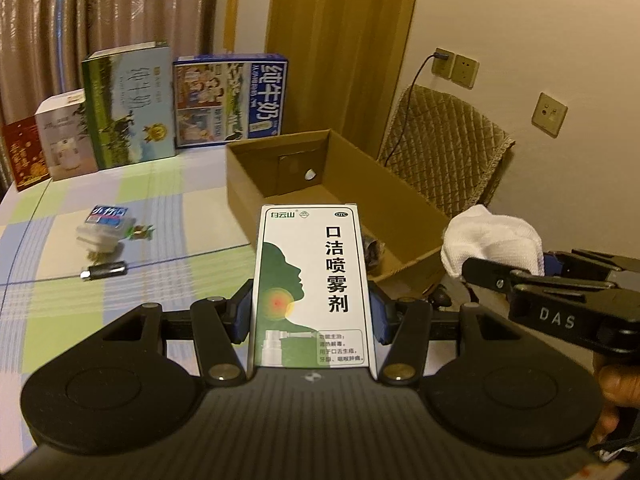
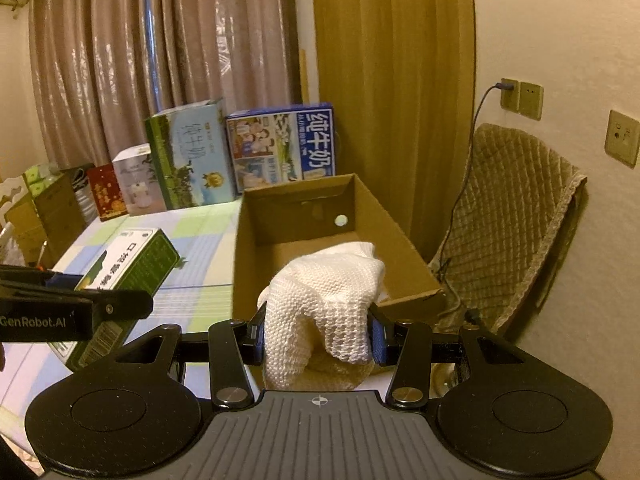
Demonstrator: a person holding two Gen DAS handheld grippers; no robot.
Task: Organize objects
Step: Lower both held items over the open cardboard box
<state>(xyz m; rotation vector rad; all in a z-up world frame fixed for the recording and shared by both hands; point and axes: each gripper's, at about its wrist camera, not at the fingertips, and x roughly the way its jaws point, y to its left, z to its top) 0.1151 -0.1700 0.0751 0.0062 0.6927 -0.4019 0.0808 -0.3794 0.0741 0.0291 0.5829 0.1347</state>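
Note:
My left gripper (image 1: 312, 316) is shut on a white and green spray box (image 1: 312, 280), held upright above the checked tablecloth, just short of the near left corner of the open cardboard box (image 1: 280, 176). The same spray box (image 2: 132, 264) shows at the left of the right wrist view. My right gripper (image 2: 316, 336) is shut on a white knitted cloth (image 2: 324, 296), which droops over the near end of the cardboard box (image 2: 400, 220). That cloth (image 1: 492, 236) and the right gripper (image 1: 500, 276) appear at the right edge of the left wrist view.
On the cloth-covered table (image 1: 180, 216) lie a small packet stack (image 1: 104, 228) and a dark lighter-like stick (image 1: 104, 270). Several milk cartons (image 1: 228, 100) stand at the back by the curtain. A padded chair (image 2: 508, 216) stands right of the box, with a cable to a wall socket.

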